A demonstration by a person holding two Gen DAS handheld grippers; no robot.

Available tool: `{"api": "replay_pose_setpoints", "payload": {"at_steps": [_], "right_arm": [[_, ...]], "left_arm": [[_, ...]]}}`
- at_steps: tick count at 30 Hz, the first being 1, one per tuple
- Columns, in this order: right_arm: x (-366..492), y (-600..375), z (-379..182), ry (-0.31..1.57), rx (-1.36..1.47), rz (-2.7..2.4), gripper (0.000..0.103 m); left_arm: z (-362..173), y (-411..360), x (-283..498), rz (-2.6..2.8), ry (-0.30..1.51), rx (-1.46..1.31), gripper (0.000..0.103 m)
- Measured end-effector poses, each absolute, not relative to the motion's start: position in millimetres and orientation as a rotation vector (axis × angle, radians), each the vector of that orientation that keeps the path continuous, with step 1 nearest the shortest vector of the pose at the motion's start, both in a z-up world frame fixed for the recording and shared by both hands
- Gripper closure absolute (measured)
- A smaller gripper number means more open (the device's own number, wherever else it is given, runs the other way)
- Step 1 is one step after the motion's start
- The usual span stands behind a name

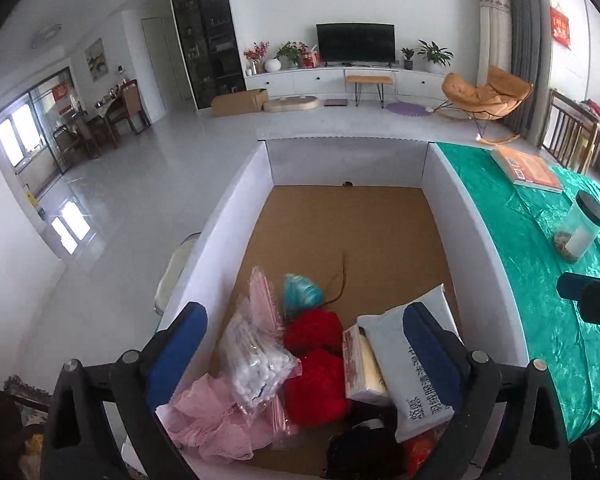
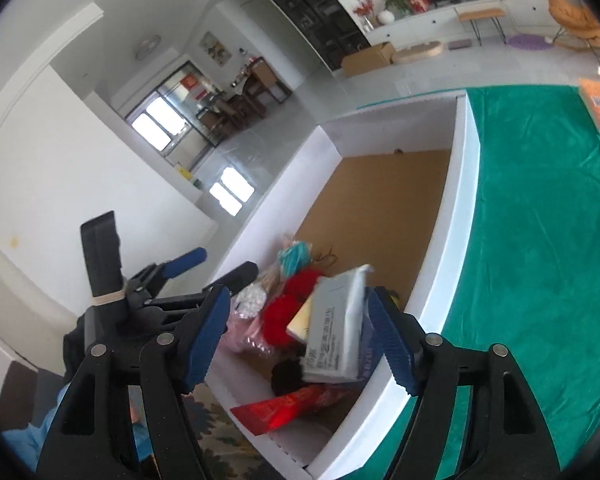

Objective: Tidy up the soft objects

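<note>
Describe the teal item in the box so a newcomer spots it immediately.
Start at the white-walled box beside the green tablecloth. Its soft things crowd the near end; the teal bundle lies farthest in, just beyond two red pompoms, the only blue-green one.

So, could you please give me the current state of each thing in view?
Left gripper: open, empty, above the box.
Right gripper: open, empty.
White-walled cardboard box: open-topped, far end bare.
Grey plastic tissue pack: tilted on the pile.
Black-lidded clear jar: closed, upright on the green cloth.
</note>
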State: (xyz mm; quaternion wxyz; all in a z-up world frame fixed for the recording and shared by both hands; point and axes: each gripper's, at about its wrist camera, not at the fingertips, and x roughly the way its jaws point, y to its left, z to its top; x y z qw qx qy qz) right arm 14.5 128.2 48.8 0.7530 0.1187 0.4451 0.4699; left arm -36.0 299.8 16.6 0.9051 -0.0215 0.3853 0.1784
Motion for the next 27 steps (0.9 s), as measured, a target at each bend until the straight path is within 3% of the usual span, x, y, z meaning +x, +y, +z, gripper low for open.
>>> {"api": "replay_pose_setpoints", "payload": {"at_steps": [6,15,27], "right_arm": [[24.1,97.8,55.0,0.952,0.17,0.914,0.027],[3.5,116.0,76.9,0.929,-0.114,0.793,0.026],[-9.3,126.7,76.3,0.942,-0.212,0.746,0.026]], "left_arm": [[16.8,288.7,-51.3,0.425,0.816,-0.139,0.005],[30.7,255.2,-61.8,0.513,0.803,-0.052,0.005],[38.2,252.0,-68.1,0.519,0.822,-0.064,0.005]]}}
